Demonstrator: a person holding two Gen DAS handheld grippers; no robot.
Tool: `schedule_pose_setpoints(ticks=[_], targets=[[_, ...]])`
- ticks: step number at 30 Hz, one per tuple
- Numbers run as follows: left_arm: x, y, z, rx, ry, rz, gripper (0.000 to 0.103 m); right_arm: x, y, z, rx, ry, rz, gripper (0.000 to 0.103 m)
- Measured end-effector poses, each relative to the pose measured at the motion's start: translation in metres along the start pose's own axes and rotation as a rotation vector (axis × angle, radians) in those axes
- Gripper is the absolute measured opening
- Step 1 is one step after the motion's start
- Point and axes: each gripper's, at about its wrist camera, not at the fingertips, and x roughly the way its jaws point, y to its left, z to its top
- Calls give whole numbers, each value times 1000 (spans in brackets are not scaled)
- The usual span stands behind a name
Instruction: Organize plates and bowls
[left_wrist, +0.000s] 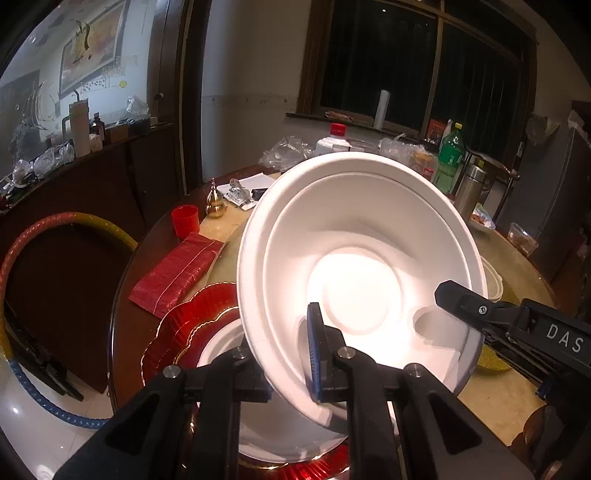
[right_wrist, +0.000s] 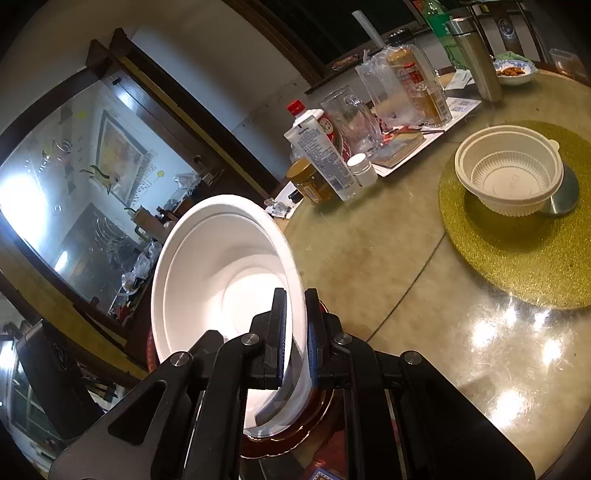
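White paper bowl (left_wrist: 354, 273) hangs tilted on edge above the red plate (left_wrist: 184, 328), its rim pinched by both the left gripper (left_wrist: 291, 369) and right gripper (right_wrist: 295, 347), fingers nearly closed; plate directly below.

Premises: a home dining room, lit at night. A large round table (right_wrist: 424, 258) with a glass turntable carries household clutter: a green bottle (left_wrist: 448, 158) at 1 o'clock in the left wrist view, a steel flask (left_wrist: 470, 190) beside it, a red cup (left_wrist: 185, 219) at 10 o'clock and a leftover dish (right_wrist: 513, 72) at 1 o'clock in the right wrist view. A dark wooden sideboard (left_wrist: 92, 173) under a framed painting (left_wrist: 94, 48) stands at 10 o'clock. A dark window (left_wrist: 417, 59) sits at 12 o'clock, a fridge (left_wrist: 554, 192) at 3 o'clock.
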Motion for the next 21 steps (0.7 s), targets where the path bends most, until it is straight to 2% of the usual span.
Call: schedule_pose_setpoints(ticks=[21], targets=[[0,15,-10,-5,50,61,13,20,4,-11,-42,76,6,10]])
